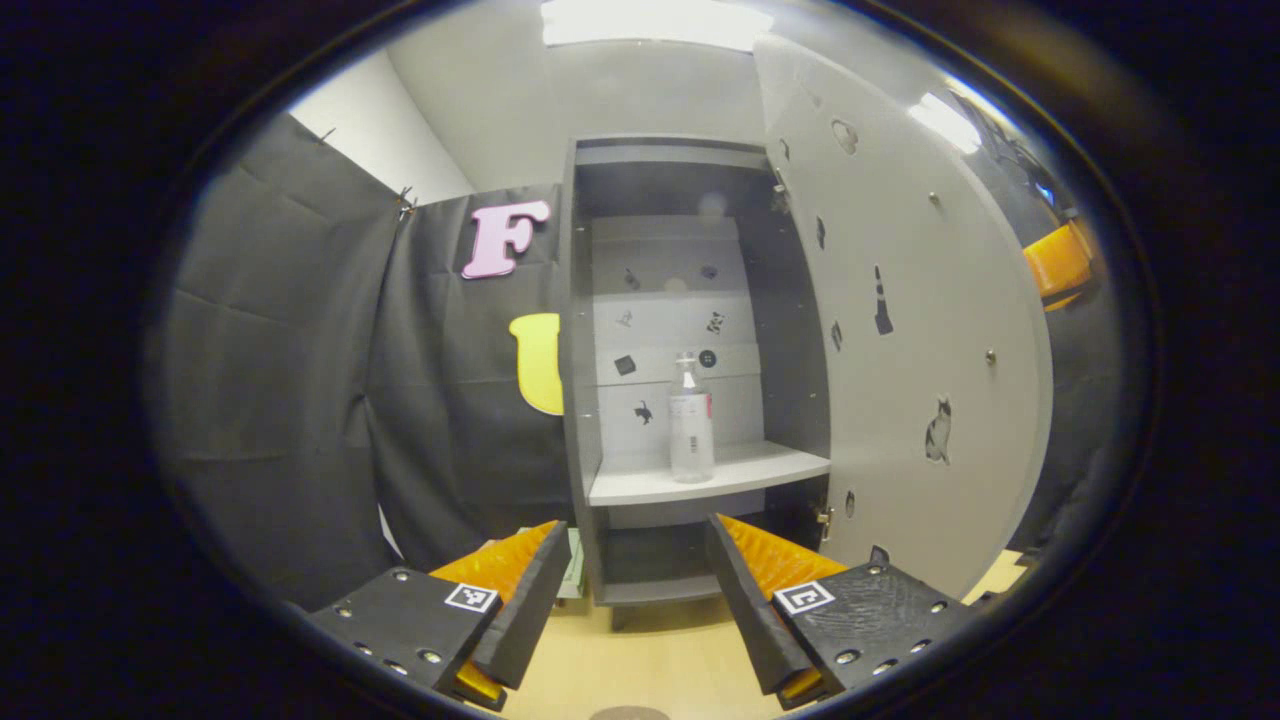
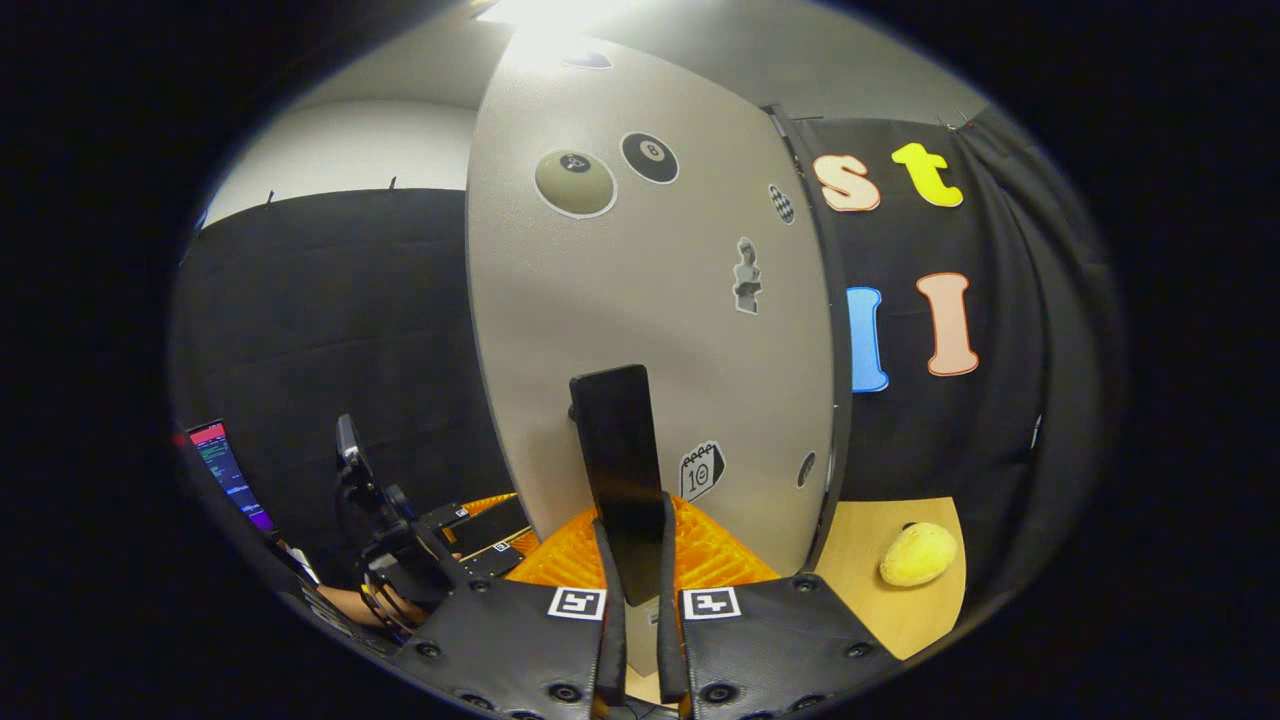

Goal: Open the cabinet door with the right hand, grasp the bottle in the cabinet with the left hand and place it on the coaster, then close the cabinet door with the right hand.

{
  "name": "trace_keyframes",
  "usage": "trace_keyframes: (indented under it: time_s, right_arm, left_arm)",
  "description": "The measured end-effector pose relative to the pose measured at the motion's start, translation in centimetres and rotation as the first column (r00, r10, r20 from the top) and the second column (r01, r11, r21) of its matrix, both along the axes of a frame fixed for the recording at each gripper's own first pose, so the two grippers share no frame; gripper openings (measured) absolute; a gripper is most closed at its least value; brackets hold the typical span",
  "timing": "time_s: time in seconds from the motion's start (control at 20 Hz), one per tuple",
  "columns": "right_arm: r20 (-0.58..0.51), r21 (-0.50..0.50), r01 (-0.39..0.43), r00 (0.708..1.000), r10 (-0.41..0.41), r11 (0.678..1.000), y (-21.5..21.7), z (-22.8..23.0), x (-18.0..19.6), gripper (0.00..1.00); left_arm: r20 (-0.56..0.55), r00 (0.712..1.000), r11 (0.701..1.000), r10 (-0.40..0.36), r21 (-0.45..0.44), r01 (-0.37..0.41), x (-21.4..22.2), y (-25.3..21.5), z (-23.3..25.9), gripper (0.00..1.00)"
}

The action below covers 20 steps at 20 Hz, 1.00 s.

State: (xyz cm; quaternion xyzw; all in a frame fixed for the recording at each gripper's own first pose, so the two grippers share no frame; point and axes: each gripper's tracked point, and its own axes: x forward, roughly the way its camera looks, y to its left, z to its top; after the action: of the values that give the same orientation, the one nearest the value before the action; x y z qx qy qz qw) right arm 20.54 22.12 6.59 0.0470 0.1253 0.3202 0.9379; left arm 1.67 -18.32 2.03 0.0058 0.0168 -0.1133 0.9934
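In the left gripper view, the left tool (image 1: 632,590) is seen at the bottom with its two fingers wide apart and nothing between them. It is held above the light wooden worktop (image 1: 650,660), in front of the grey cabinet (image 1: 580,330). The cabinet door (image 1: 900,340) is swung open to the right, and small stickers are seen on its inner face. The clear bottle (image 1: 691,420) stands upright on the shelf (image 1: 710,475) inside the cabinet, well apart from the tool. A label with a red part is seen on the bottle, but its writing is too small to be read.

In the right gripper view, the right tool (image 2: 635,600) is closed on the dark handle (image 2: 622,465) of the cabinet door (image 2: 650,300); both fingers are pressed on its lower end. Stickers are seen on the outer face: a black ball with the number 8, and a calendar with the number 10. A yellow soft object (image 2: 918,553) lies on the worktop (image 2: 880,600) at the right. The other tool (image 2: 470,540) is seen farther off at the left.
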Motion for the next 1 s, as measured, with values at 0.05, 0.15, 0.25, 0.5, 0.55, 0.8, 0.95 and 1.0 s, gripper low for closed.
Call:
trace_keyframes:
  time_s: [0.05,0.15,0.25,0.5,0.55,0.8,0.95,1.0]
  right_arm:
    - [0.005,-0.002,0.011,1.000,-0.011,1.000,-0.3,0.0,0.1,0.14]
    - [0.019,-0.011,0.035,0.999,-0.035,0.999,-1.0,0.1,0.1,0.14]
    - [0.022,-0.004,0.053,0.998,-0.053,0.999,-1.8,0.3,-0.1,0.13]
    - [0.056,0.005,0.117,0.992,-0.117,0.993,-4.9,0.4,0.9,0.10]
    - [0.063,0.010,0.124,0.990,-0.124,0.992,-5.9,0.5,1.1,0.13]
    - [0.095,0.008,0.044,0.994,-0.044,0.999,-5.6,0.4,-0.4,0.19]
    - [0.071,0.027,0.017,0.997,-0.019,1.000,-7.2,-0.6,-2.3,0.39]
    - [0.071,0.044,0.018,0.997,-0.021,0.999,-8.2,-0.5,-2.7,0.61]
  left_arm:
    - [-0.004,1.000,1.000,-0.003,0.002,0.003,-0.2,-0.8,-0.1,0.82]
    - [-0.016,1.000,1.000,-0.009,0.002,0.009,-0.2,-2.4,-0.5,0.82]
    - [-0.021,1.000,1.000,-0.011,0.004,0.011,-0.5,-3.7,-0.5,0.85]
    - [-0.018,1.000,1.000,0.000,0.006,0.000,-0.4,-5.7,0.1,0.82]
    - [-0.015,1.000,1.000,0.004,0.002,-0.004,-0.4,-6.1,0.2,0.82]
    - [-0.016,0.999,0.999,0.033,-0.010,-0.033,0.1,-7.1,1.1,0.85]
    - [-0.013,0.999,0.999,0.032,-0.015,-0.032,1.1,-7.3,2.4,0.82]
    - [-0.011,0.999,0.999,0.035,-0.016,-0.035,1.7,-7.1,2.8,0.82]
